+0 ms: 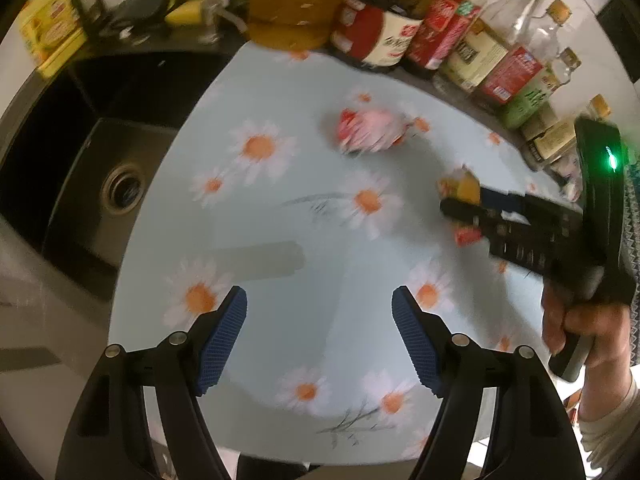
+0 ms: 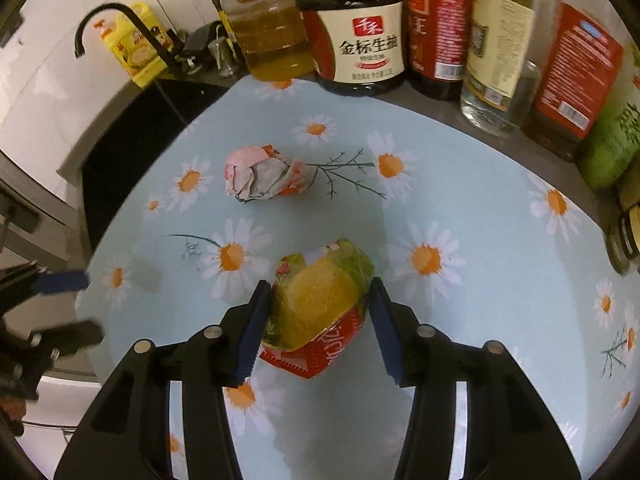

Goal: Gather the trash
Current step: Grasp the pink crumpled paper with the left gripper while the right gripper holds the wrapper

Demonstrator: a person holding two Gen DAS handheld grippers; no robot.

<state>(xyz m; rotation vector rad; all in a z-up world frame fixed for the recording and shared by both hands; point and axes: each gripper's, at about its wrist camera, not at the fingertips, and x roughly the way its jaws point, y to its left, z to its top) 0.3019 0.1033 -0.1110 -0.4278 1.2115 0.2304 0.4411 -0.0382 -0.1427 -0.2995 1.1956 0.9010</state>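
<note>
A crushed yellow and red carton (image 2: 320, 308) sits between the pads of my right gripper (image 2: 318, 322), which is shut on it over the daisy-print mat (image 2: 480, 320). In the left wrist view the same carton (image 1: 464, 188) shows at the right gripper's tip (image 1: 456, 208). A crumpled pink and grey paper ball (image 2: 264, 174) lies on the mat beyond, also in the left wrist view (image 1: 370, 130). My left gripper (image 1: 320, 336) is open and empty above the mat's near part, and it shows blurred at the left edge of the right wrist view (image 2: 60, 308).
A row of oil, soy sauce and vinegar bottles (image 2: 356, 28) lines the mat's far edge and right side (image 1: 496, 64). A black sink (image 1: 100, 184) with a drain lies to the left, with a black tap (image 2: 120, 28) and a yellow detergent bottle (image 2: 140, 48) behind it.
</note>
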